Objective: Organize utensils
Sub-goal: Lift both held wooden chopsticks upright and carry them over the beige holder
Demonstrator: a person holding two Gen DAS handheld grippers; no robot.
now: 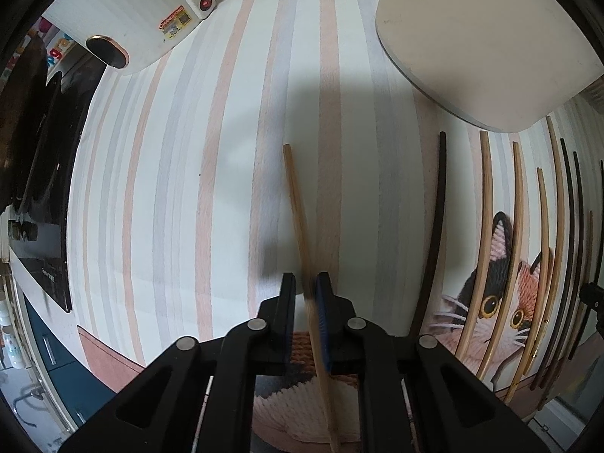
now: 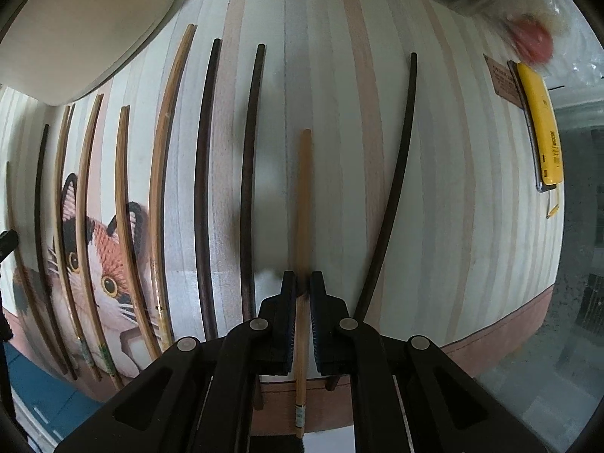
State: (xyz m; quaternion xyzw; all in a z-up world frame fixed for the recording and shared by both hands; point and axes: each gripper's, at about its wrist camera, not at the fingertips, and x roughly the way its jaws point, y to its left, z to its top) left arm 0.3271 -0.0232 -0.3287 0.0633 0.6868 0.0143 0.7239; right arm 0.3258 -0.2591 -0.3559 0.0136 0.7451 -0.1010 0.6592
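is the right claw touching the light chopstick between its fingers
Touching. In the right wrist view the right claw has both fingers pressed against the light chopstick, with no gap on either side.

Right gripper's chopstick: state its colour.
Light tan wood chopstick; right wrist view shows it best.

Striped cat-print tablecloth (image 1: 211,173), white appliance (image 1: 143,11), cream container (image 1: 487,41), black cooktop (image 1: 41,173), yellow device (image 2: 541,128)
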